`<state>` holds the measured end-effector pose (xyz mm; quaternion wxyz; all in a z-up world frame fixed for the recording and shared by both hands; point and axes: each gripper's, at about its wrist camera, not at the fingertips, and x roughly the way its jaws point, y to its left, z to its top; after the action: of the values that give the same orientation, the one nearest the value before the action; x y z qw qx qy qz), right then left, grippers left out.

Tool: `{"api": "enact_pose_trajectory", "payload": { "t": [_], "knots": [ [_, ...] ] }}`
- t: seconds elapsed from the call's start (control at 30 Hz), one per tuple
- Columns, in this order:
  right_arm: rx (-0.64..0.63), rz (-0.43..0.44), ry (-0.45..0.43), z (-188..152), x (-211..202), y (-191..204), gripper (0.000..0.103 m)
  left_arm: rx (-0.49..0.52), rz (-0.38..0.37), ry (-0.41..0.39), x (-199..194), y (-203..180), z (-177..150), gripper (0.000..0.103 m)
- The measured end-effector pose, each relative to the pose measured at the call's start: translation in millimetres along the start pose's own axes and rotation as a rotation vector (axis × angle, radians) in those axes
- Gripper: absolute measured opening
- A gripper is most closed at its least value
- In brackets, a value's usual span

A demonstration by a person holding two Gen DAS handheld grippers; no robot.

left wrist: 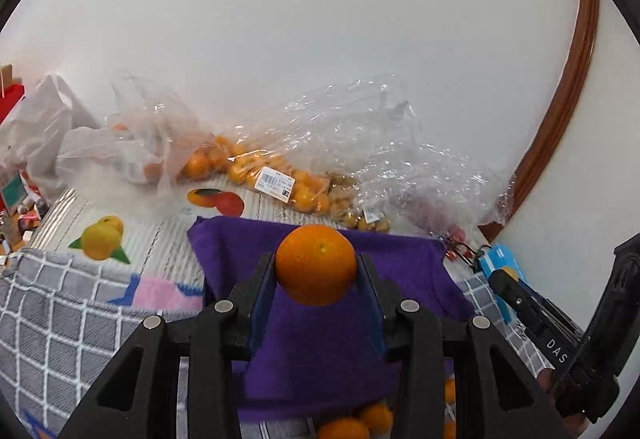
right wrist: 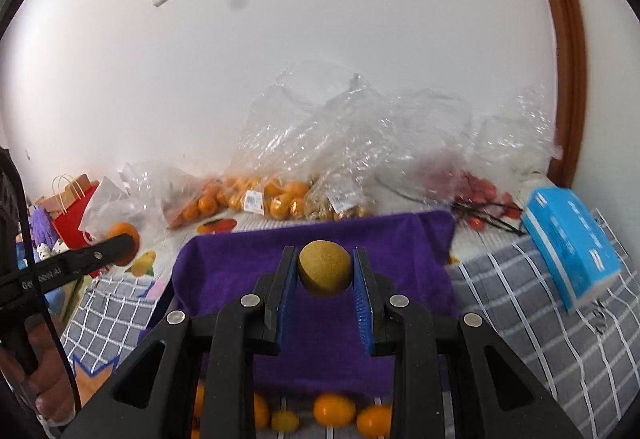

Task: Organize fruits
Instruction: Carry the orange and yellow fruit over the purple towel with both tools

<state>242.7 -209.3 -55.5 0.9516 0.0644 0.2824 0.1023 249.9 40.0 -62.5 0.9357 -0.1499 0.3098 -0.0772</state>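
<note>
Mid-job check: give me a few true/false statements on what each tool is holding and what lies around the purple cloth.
1. The left tool grips an orange. True.
2. The right tool is empty. False: it grips a brownish-yellow round fruit.
3. The blue box sits left of the purple cloth. False: it sits to the right.
4. Bagged oranges lie beyond the cloth, by the wall. True.

Your left claw (left wrist: 316,271) holds an orange (left wrist: 316,264) over the cloth (left wrist: 320,351); your right claw (right wrist: 325,275) holds a kiwi (right wrist: 325,268) over it too. Behind the cloth, fruit bags (right wrist: 260,199) lie along the wall. A box (right wrist: 568,239) sits right of the cloth.
</note>
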Motion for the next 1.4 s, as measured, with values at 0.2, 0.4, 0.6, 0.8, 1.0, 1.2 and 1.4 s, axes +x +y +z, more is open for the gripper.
{"api": "enact_pose_trajectory", "payload": {
  "t": [0.2,0.4,0.6,0.8,1.0,1.2,1.4],
  "knots": [
    [-0.001,-0.007,0.021,-13.1,29.7,-11.1,0.027,-0.007,-0.011,0.038,31.8,7.6,-20.1,0.038],
    [0.028,-0.032,0.036,-18.4,39.2,-31.7,0.027,0.005,-0.005,0.055,47.8,7.8,-31.4,0.038],
    [0.041,-0.053,0.053,-23.6,46.8,-42.7,0.027,0.028,0.005,0.076,57.7,7.0,-37.0,0.038],
    [0.046,-0.062,0.115,-33.1,65.1,-45.2,0.027,0.036,0.019,0.11,68.3,9.1,-40.1,0.038],
    [0.049,-0.037,0.155,-37.3,75.2,-45.5,0.027,0.041,0.03,0.158,76.8,10.0,-43.1,0.038],
    [0.059,-0.014,0.235,-40.0,87.4,-48.2,0.027,0.051,0.038,0.211,85.3,9.5,-47.0,0.038],
    [0.071,-0.038,0.278,-42.1,93.8,-52.3,0.027,0.071,0.053,0.239,90.1,6.9,-49.4,0.038]
  ]
}}
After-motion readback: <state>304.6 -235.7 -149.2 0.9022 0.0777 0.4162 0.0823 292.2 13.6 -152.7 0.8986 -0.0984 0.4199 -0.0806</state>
